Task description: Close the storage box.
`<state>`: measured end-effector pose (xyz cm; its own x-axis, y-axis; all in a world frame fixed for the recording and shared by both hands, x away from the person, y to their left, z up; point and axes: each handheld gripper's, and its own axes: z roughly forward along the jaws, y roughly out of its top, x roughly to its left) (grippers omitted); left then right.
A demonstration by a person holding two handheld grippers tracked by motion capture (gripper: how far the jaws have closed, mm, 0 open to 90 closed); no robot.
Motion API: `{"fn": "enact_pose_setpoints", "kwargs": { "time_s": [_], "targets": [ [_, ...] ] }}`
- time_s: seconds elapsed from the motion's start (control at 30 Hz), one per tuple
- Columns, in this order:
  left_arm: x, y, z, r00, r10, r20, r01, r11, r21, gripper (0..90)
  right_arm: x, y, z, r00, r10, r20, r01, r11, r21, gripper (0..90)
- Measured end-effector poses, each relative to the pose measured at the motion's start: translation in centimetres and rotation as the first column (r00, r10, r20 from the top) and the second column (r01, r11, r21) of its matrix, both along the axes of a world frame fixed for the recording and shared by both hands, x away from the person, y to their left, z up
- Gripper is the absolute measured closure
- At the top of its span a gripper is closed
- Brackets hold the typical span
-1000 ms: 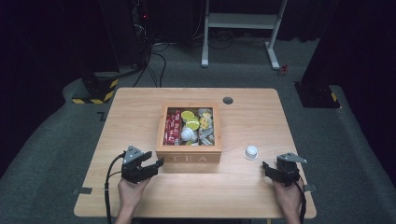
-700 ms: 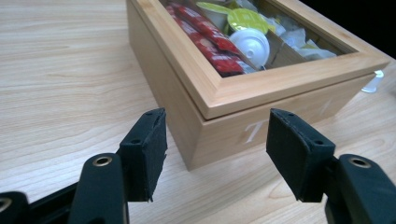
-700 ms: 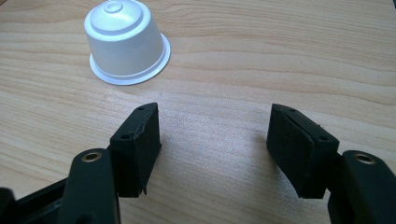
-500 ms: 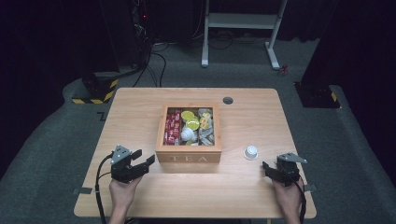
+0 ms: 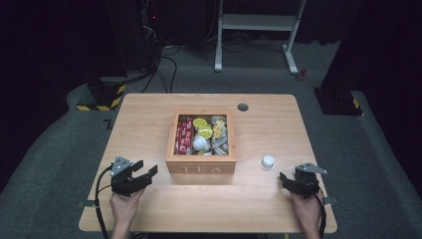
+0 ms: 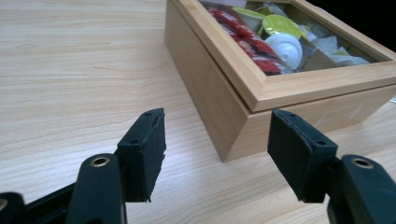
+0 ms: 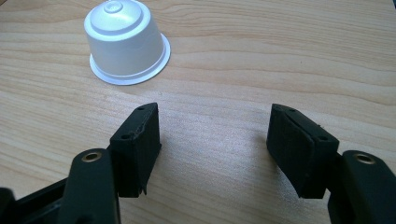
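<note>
Since a second ago the left gripper (image 5: 149, 173) has slid left, away from the tea box (image 5: 201, 168), and its jaws have just been opening with nothing between them. The right gripper (image 5: 281, 176) hasn't budged.

Hard to make out: the stuff inside the box is a jumble from above, red packets, yellow-green lids, one white capsule (image 6: 285, 46); the rest is too small to tell. In the left gripper view the box is cut off at the right edge.

The loose white capsule (image 5: 267, 162) sits upside down on the table (image 5: 149, 119), just beside the box's right front corner, ahead and left of the right gripper, near but not touching. Those jaws stand spread wide, empty.

Both grippers hang near the table's front edge, with bare wood on either side of the box.
</note>
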<state>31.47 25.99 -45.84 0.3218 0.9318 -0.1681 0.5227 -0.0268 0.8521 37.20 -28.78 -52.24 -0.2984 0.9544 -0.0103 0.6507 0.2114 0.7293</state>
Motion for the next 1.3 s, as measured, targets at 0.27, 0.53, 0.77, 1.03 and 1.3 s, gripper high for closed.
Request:
{"fn": "enact_pose_setpoints", "kwargs": {
  "time_s": [0.27, 0.53, 0.77, 1.03, 1.3],
  "targets": [
    [-0.2, 1.0, -0.8, 0.9988, 0.045, -0.019, -0.044, 0.9984, 0.036, 36.5, 0.0, 0.0, 0.0, 1.0, 0.002, 0.001, -0.002, 1.0, -0.002, 34.7],
    [-0.5, 1.5, -1.4, 0.997, 0.073, -0.028, -0.071, 0.9966, 0.042, 36.2, 0.0, 0.0, 0.0, 1.0, 0.0, 0.0, 0.0, 1.0, 0.0, 34.7],
    [-0.4, 1.8, -1.9, 0.9953, 0.087, -0.042, -0.085, 0.9944, 0.063, 36.0, 0.0, 0.0, 0.0, 1.0, 0.002, 0.001, -0.002, 1.0, -0.002, 34.6],
    [-0.2, 2.4, -3.1, 0.9912, 0.114, -0.066, -0.11, 0.9918, 0.065, 35.8, 0.0, 0.0, 0.0, 1.0, 0.001, 0.0, -0.001, 1.0, -0.001, 34.6],
    [0.0, 2.8, -4.2, 0.9872, 0.131, -0.091, -0.125, 0.9898, 0.07, 34.7, 0.0, 0.0, 0.0, 1.0, 0.002, 0.001, -0.002, 1.0, -0.002, 34.6]
  ]
}}
